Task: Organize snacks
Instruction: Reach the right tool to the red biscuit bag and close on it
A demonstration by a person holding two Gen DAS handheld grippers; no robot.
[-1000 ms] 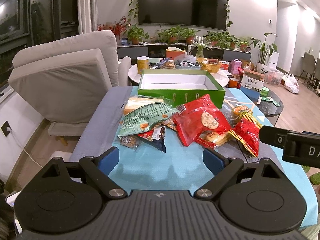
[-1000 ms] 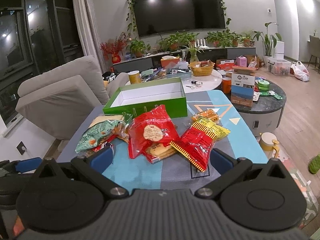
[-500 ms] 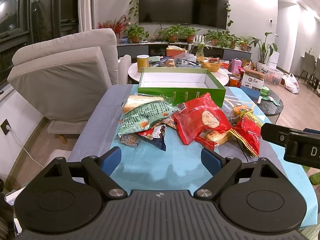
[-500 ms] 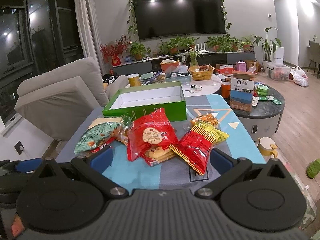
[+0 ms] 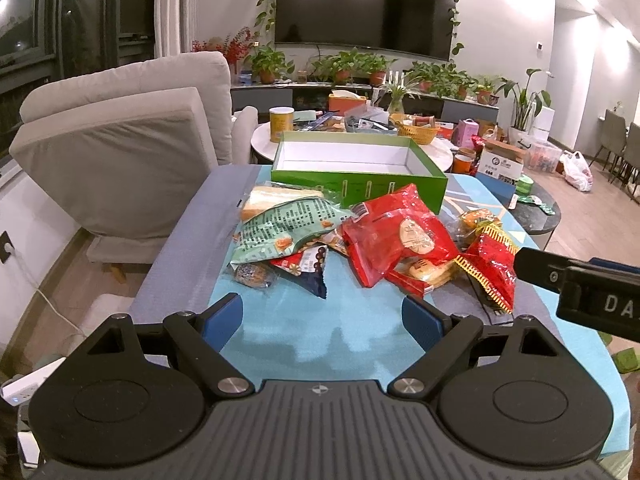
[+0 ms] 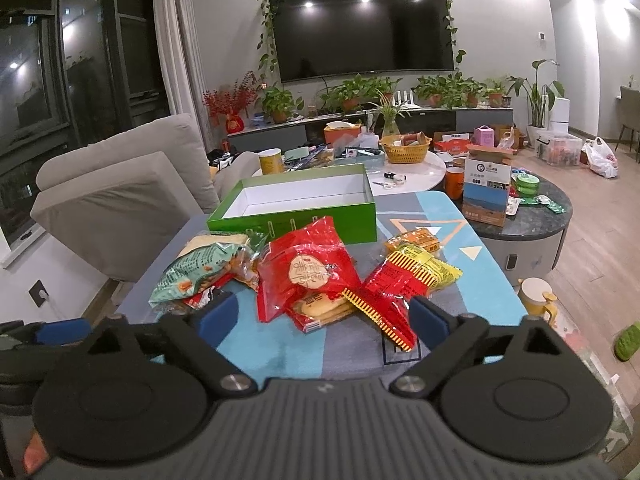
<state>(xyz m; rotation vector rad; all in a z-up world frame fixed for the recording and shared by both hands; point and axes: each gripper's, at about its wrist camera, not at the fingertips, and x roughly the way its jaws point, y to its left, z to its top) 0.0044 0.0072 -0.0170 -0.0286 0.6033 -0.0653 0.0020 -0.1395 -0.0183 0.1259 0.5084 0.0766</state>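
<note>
Right wrist | green box point(image 6: 296, 222) long axis runs left-right, open top up

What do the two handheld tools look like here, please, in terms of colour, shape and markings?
Both match: the left tool and right tool have a ribbed dark grey body, two round black discs, black linkage arms with silver pivots, and blue fingers. White letters "DA" mark the right tool's side.

a loose pile of snack packets point(image 5: 360, 240), red, pale green and dark blue ones overlapping, lies on the blue table cloth just before an open, empty green box point(image 5: 356, 168).
</note>
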